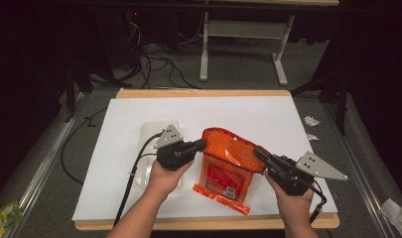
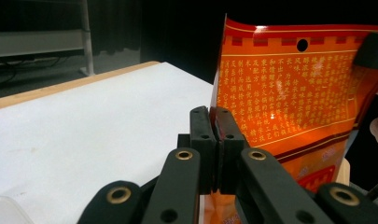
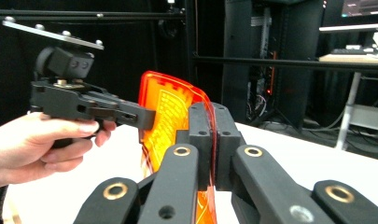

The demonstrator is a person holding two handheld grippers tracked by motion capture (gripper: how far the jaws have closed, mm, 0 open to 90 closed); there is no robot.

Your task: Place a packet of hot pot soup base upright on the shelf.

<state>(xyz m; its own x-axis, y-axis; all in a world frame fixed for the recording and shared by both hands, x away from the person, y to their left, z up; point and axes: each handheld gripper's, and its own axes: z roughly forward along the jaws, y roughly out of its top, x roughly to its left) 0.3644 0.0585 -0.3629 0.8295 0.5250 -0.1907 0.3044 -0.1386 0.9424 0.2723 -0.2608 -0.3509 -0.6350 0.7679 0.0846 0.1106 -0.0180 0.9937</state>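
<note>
On the white table sheet (image 1: 139, 114), the left gripper (image 1: 202, 144) pinches the glossy orange printed plastic pouch (image 1: 228, 163) by its left edge; the right gripper (image 1: 258, 152) clamps its right edge. Pulling apart unevenly could tear the pouch or let it slip

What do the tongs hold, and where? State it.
Both hold the orange snack bag: left tongs pinch its upper left edge, right tongs its upper right edge.
</note>
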